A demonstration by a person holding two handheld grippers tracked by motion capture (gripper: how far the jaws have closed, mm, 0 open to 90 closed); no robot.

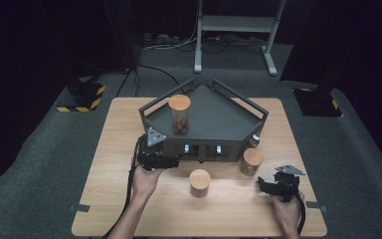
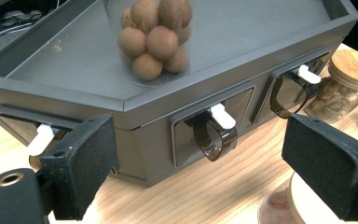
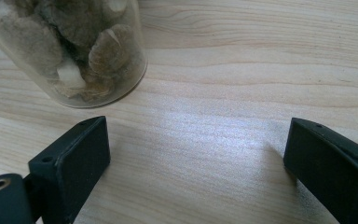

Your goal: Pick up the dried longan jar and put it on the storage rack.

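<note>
So the setup is a pale wooden table (image 1: 129, 209) with visible grain, and on it sits a dark grey angular tray-stand thing (image 1: 219, 124), matte finish, five-sided-ish with a raised rim and little smoky translucent hook handles with white tabs along its front face. Standing on the tray is a clear jar with a round wooden lid (image 1: 179, 113), full of brown fuzzy-looking balls, nuts or dried fruit, hard to tell through the glass. Two more jars with the same kind of lid are down on the table: one (image 1: 199, 182) in front of the stand, roughly between the two hands, and another (image 1: 251, 162) just off the stand's front right corner, stuffed with pale, crinkly dried pieces. The left gripper (image 1: 171, 162) is right up at the front left corner of the stand; in its own view the black, grainy foam-faced jaws stand wide apart with nothing between them, just pointing at the stand's front face. The right gripper (image 1: 264, 185) hangs low over the table near the right edge, jaws also spread wide and holding nothing, bare wood between them, with the dried-pieces jar just ahead and off to one side of the pads, not touching.
</note>
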